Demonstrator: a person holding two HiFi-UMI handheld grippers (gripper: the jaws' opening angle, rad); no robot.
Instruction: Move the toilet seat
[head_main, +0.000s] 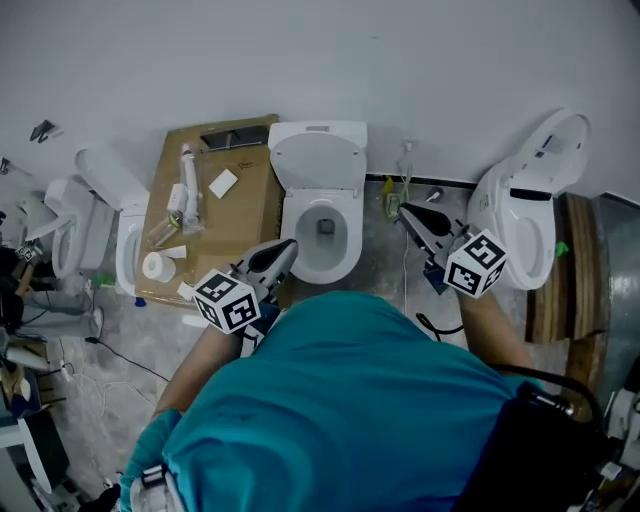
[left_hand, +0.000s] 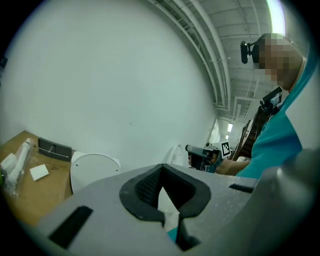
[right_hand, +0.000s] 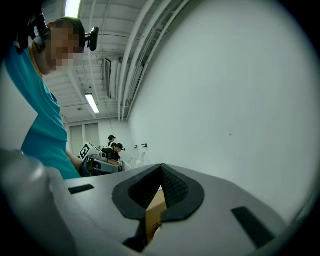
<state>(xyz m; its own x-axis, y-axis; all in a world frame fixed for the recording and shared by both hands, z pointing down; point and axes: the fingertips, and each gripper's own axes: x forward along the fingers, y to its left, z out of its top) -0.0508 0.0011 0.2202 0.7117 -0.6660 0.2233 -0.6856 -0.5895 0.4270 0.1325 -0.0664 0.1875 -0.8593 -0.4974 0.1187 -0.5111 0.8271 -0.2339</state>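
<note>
Both grippers are clamped fully shut with nothing in them. The left gripper (head_main: 283, 250) has its tip right beside the near-left rim of the toilet bowl (head_main: 345, 255); can't tell if it touches. The toilet seat (head_main: 318, 165) stands upright against the tank, ahead of both tips and between them. The right gripper (head_main: 407, 211) sits off to the bowl's right, clear of it. A cardboard box (head_main: 250, 205) lies just left of the left tip.

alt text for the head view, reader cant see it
Seen from above, a person in a teal shirt faces an open white toilet, lid raised, the left gripper close beside it and the right gripper farther right. Cardboard lies alongside.
</note>
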